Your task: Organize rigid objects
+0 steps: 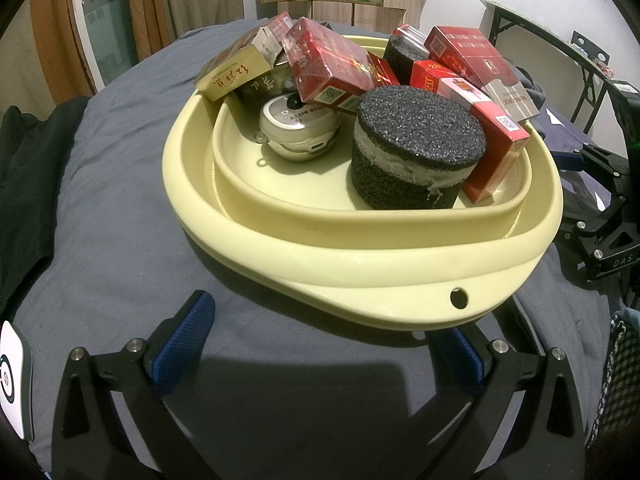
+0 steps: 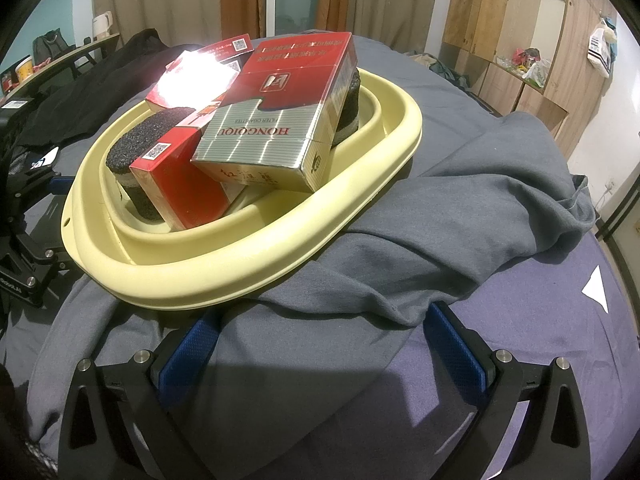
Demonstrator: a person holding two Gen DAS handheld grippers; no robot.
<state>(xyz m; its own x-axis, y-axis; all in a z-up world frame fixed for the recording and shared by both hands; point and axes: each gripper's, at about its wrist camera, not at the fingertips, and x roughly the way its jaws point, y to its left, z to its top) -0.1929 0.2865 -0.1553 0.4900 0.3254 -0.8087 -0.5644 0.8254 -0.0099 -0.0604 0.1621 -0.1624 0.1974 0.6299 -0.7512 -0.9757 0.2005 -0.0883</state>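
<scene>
Left wrist view: the left gripper (image 1: 320, 344) hovers low over the grey cloth (image 1: 120, 208), jaws wide apart and empty, just short of the near rim of the cream basin (image 1: 360, 256). Inside the basin sit a black foam puck (image 1: 416, 148), a small round silver device (image 1: 298, 128), a second foam puck (image 1: 404, 56) at the back, and several cigarette packs, among them a gold pack (image 1: 236, 74) and a red pack (image 1: 332, 64) leaning across one another.

Right wrist view: the right gripper (image 2: 324, 344) likewise stands open, holding nothing, over the rumpled cloth beside the basin. A silver-and-red pack (image 2: 276, 120) rests tilted atop the heap.

Judgement: collection appears essentially complete; no loose items are visible outside the basin. The contents remain untidily piled.
</scene>
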